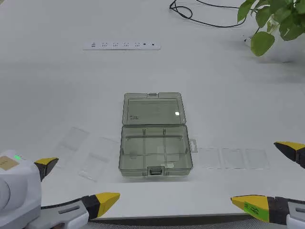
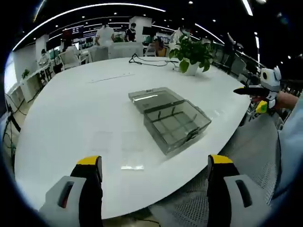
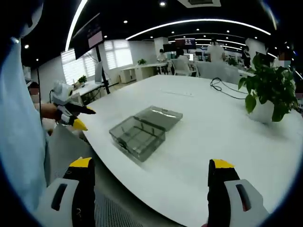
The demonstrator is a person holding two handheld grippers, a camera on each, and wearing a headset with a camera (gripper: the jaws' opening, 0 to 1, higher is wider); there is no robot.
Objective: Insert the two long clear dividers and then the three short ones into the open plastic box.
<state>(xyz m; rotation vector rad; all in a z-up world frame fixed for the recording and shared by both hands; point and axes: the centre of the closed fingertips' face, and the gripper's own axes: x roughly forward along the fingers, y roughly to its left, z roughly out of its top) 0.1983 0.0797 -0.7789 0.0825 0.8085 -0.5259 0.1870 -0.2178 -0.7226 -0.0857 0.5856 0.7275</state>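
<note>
While both tools hang at the near edge of the white table (image 1: pixel 57 86), the left gripper (image 1: pixel 78 181) sits at the lower left of the head view. Its yellow-tipped fingers (image 1: pixel 107 198) are spread wide with nothing between them. The left gripper view shows the same broad gap, with the tips touching nothing.

Just right of it, the long clear dividers (image 1: pixel 93 164) lie flat on the table beside the box. They are so faint against the white that their exact number is hard to tell. Farther back, a white power strip (image 1: pixel 121 46) lies well apart from everything else.

The open plastic box (image 1: pixel 155 152) rests in the middle of the table, smoky and see-through. Its lid (image 1: pixel 153 109) is folded back flat on the far side, and the latch faces the person. Thin lines cross the floor of the base. I cannot tell whether they are moulded ribs or pieces already seated.

To the right of the box, three short dividers (image 1: pixel 233 158) lie flat in a row, side by side, the first just beside the box's right wall. Behind them a black cable (image 1: pixel 200 14) loops toward a leafy plant (image 1: pixel 274 21) at the far right corner.

The right gripper (image 1: pixel 269 174) is at the lower right. Its fingers (image 1: pixel 248 201) are also held far apart, empty and clear of the short dividers.
</note>
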